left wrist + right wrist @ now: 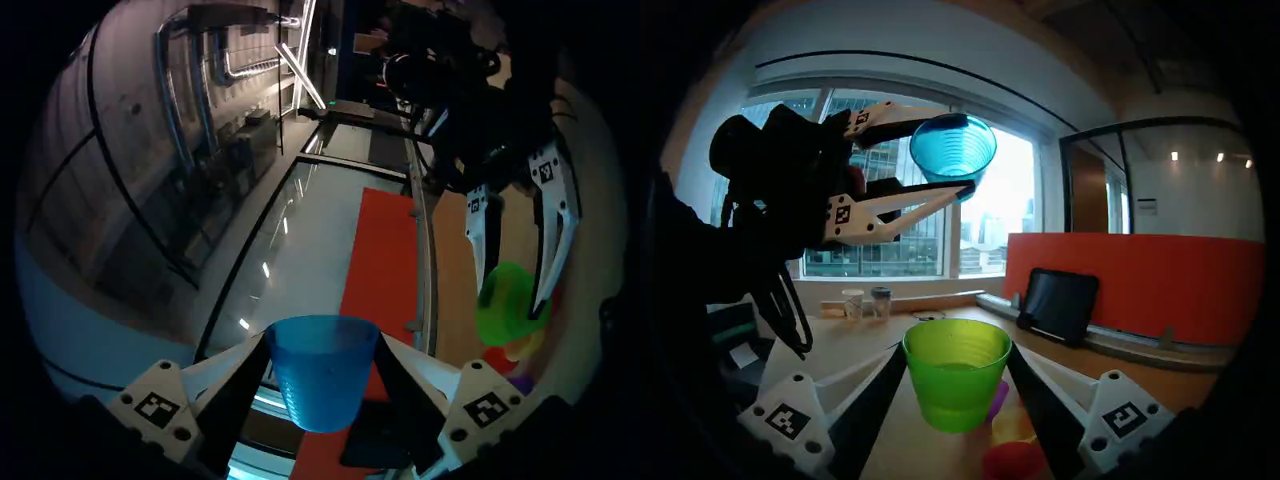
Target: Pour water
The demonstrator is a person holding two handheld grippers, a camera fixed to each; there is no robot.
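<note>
Desk (840,336) by windows (1008,216): left gripper (324,340) pinches blue cup (324,380), right gripper (956,352) green cup (956,384); light, thin walls probably flex

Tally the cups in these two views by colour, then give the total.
Blue cup: 1
Green cup: 1
Purple cup, partly hidden: 1
Yellow cup, partly hidden: 1
Red cup, partly hidden: 1
Total: 5

Tilted translucent blue cup (954,152) high above upright green cup (957,384)
</note>
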